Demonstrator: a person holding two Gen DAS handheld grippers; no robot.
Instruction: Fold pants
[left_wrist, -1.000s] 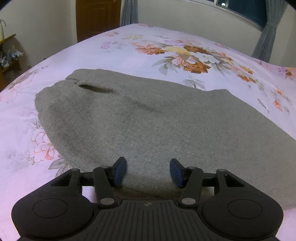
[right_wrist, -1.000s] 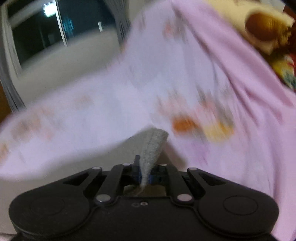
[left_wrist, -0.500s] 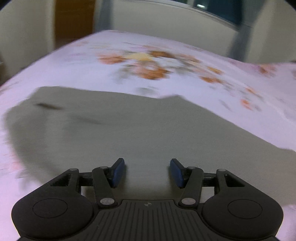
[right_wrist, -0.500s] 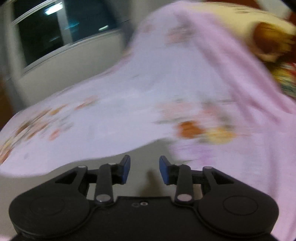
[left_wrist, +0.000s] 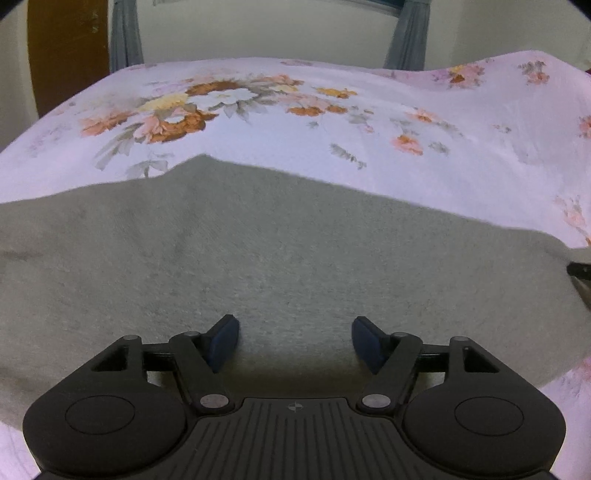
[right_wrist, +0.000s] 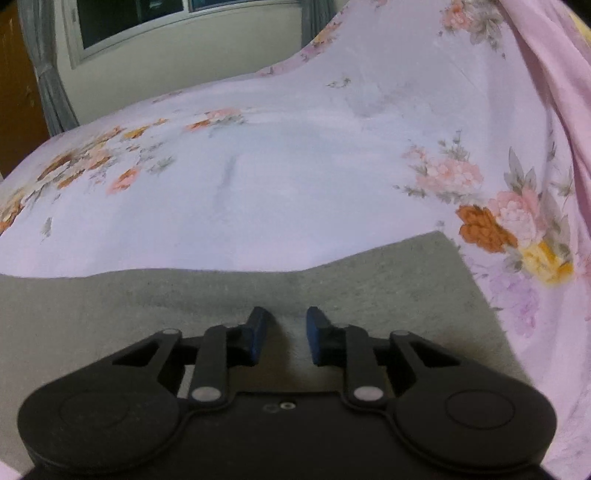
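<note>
Grey pants (left_wrist: 295, 240) cut off both sides, L hand-held gripper (left_wrist: 295, 341) wide open, R hand-held gripper (right_wrist: 287, 334) part-open, both empty

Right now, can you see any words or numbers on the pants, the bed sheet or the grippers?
None can be read.
Grey pants: no label shows.
Floral bed sheet: flowers only.
Left gripper: a small round mark on its body, no letters.
Right gripper: no writing.

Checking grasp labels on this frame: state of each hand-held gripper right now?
Left hand-held gripper: open, holding nothing, above the grey knit pants.
Right hand-held gripper: open, holding nothing, above the same pants.
</note>
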